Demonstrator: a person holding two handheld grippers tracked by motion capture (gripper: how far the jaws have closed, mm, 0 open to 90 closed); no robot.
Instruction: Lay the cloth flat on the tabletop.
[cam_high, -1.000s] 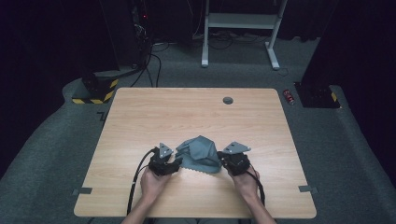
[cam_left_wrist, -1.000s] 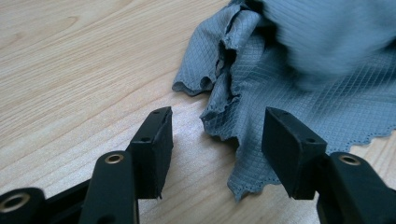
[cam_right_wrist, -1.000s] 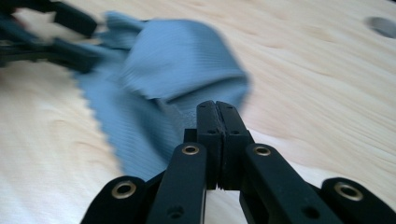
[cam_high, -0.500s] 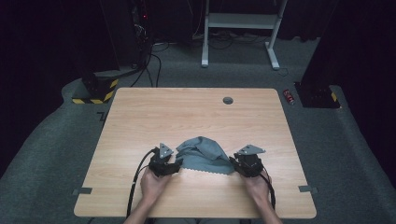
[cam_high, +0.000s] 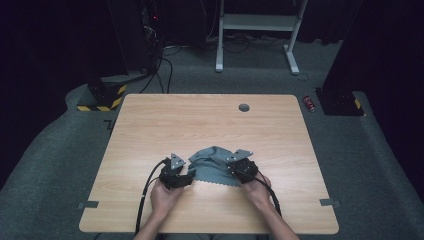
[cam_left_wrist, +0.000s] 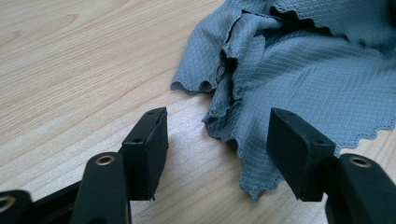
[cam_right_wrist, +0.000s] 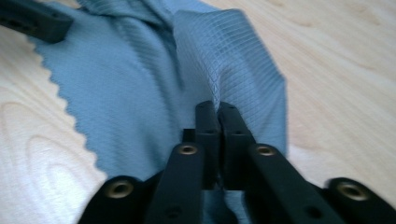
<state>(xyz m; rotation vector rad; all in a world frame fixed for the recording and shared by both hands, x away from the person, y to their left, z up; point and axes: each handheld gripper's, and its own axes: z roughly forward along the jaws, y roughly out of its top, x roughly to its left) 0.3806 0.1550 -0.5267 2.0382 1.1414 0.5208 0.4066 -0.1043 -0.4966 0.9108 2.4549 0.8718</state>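
Nearest to me, my two hands come up from the bottom edge of the high view, each carrying a gripper over the front part of the table (cam_high: 150, 125). My left gripper (cam_high: 186, 176) sits at the left edge of the grey cloth (cam_high: 212, 165), low over the wood. In the left gripper view its fingers (cam_left_wrist: 149, 149) are spread apart and have just been easing a little wider; a ragged corner of the cloth (cam_left_wrist: 299, 70) lies on the table between them, but neither pad presses on it, so that side is released.

My right gripper (cam_high: 239, 166) is at the cloth's right edge. In the right gripper view its fingers (cam_right_wrist: 208, 135) have just clamped together, and a raised fold of the cloth (cam_right_wrist: 140, 93) runs straight into the seam between the tips, so I read it as pinching that fold.

The cloth itself lies crumpled between the two grippers, near the table's front edge, with a scalloped hem along its near side and a bunched ridge toward the far side.

Farther off, the wooden top carries a small dark round grommet (cam_high: 244, 107) near its far edge. Beyond the table are grey carpet, trailing cables (cam_high: 160, 70) and the white legs of a stand (cam_high: 255, 35).
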